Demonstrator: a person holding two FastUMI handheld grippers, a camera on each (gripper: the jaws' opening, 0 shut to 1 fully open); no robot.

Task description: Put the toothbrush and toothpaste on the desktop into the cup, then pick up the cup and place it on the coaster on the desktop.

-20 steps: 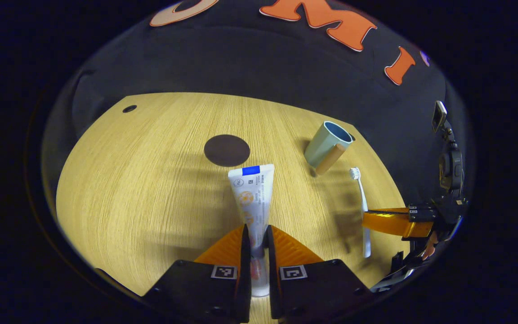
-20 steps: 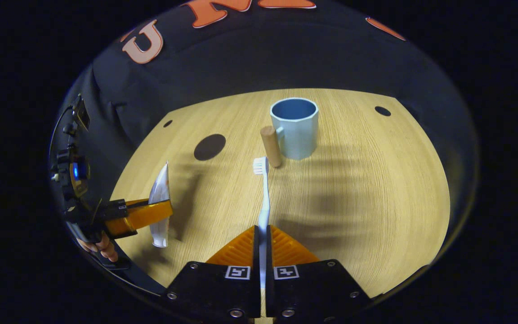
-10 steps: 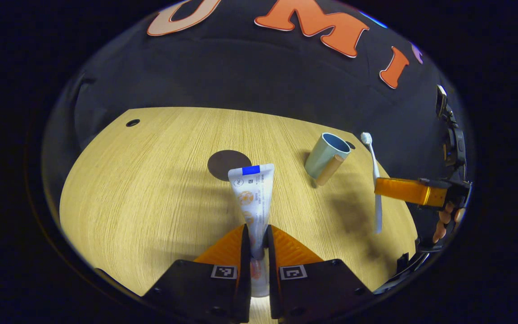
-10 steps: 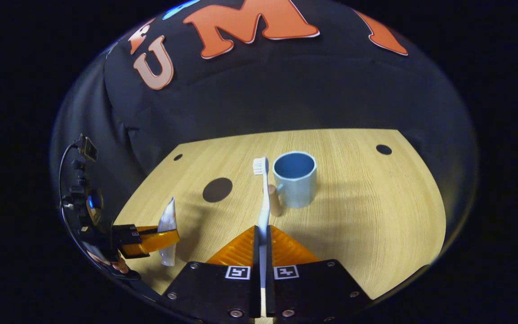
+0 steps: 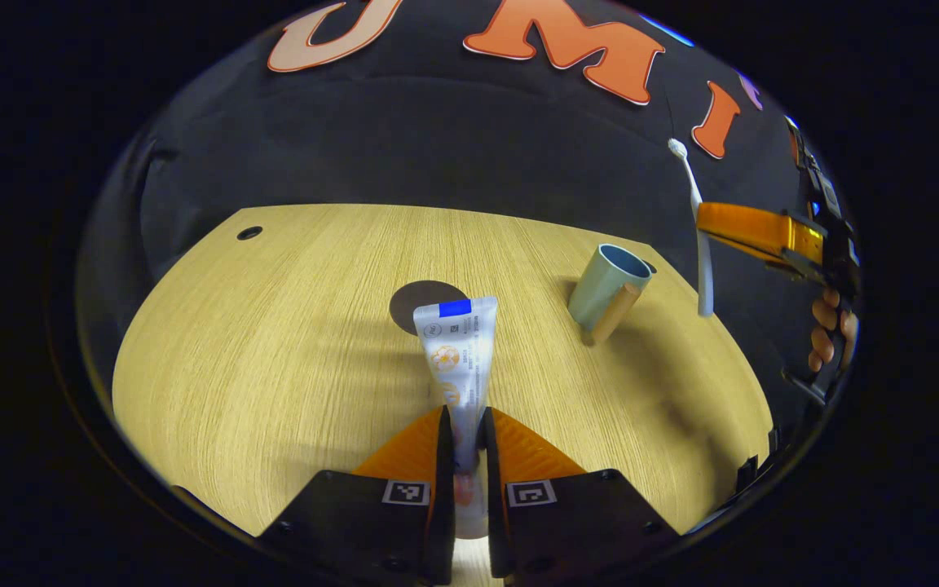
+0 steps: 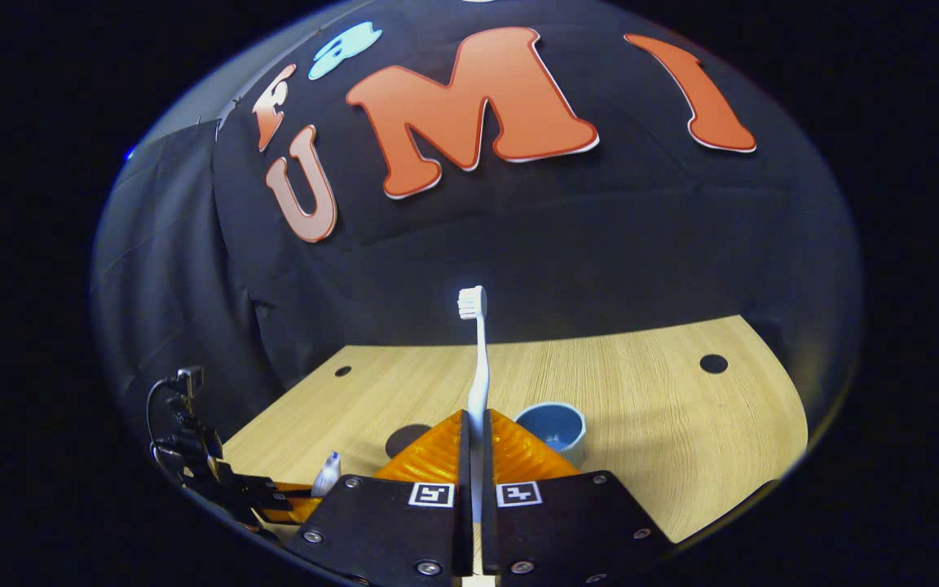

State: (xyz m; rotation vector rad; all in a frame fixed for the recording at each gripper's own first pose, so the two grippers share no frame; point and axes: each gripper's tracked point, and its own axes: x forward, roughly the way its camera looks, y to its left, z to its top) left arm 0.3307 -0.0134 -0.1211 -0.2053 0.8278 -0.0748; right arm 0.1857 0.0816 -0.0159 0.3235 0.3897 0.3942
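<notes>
My left gripper (image 5: pixel 463 428) is shut on a white toothpaste tube (image 5: pixel 455 350), held a little above the wooden desktop (image 5: pixel 274 342) with its crimped end pointing away. The pale blue cup (image 5: pixel 606 284) with a wooden handle stands to the right, and a dark round coaster (image 5: pixel 421 295) lies just beyond the tube. My right gripper (image 6: pixel 475 432) is shut on a white toothbrush (image 6: pixel 476 359), bristles up, raised high over the desk. The cup (image 6: pixel 553 425) sits partly hidden behind its fingers. In the left gripper view, that right gripper (image 5: pixel 702 222) hangs above and right of the cup.
The desktop has a small dark hole at its far left corner (image 5: pixel 249 233) and another at the far right (image 6: pixel 713 364). The black cloth wall rises right behind the desk. A hand (image 5: pixel 830 330) holds the right gripper at the desk's right edge.
The right gripper has lifted the toothbrush off the desk and risen high, tilting up toward the wall. The left gripper has raised the toothpaste slightly and barely shifted.
</notes>
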